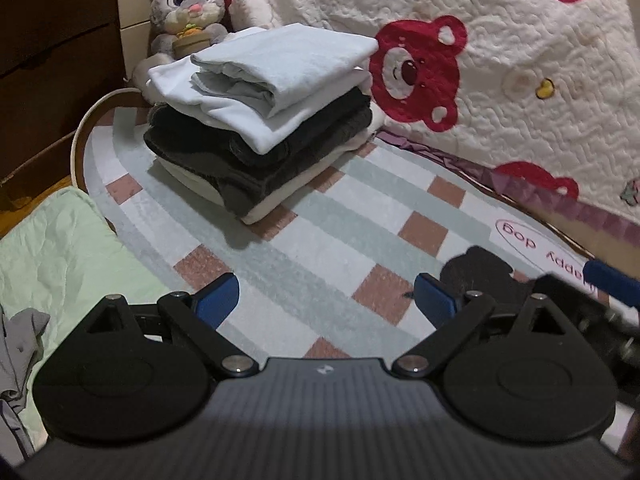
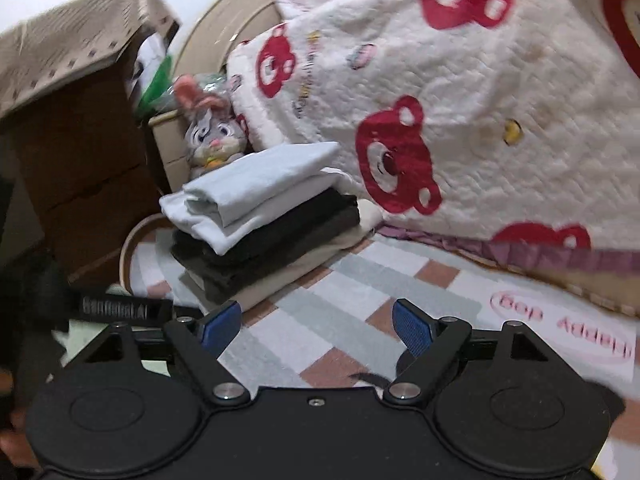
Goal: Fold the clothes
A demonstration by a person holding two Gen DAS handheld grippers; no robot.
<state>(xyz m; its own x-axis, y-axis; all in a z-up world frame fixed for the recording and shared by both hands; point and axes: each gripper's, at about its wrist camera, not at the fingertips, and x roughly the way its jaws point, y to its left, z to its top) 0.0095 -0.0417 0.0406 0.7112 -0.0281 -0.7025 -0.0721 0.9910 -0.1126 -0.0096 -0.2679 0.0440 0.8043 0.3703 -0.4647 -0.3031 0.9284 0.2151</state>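
I see a checked rug (image 1: 360,216) beside the quilted bed (image 1: 520,80), folded stack (image 1: 264,120) ahead; both grippers' (image 1: 326,300) (image 2: 318,324) jaws spread, empty.

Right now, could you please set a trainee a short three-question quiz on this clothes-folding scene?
1. True or false: the top item on the stack of folded clothes is dark grey.
2. Multiple choice: what sits right behind the stack? A) a plush rabbit B) a lamp C) a shoe box
3. Fill in: both the left gripper and the right gripper have their blue fingers ____, with nothing between them, above the checked mat.

Key
1. False: the top item is white; dark pieces lie beneath it.
2. A: the plush rabbit sits there, beside the bear-print quilt.
3. Open.
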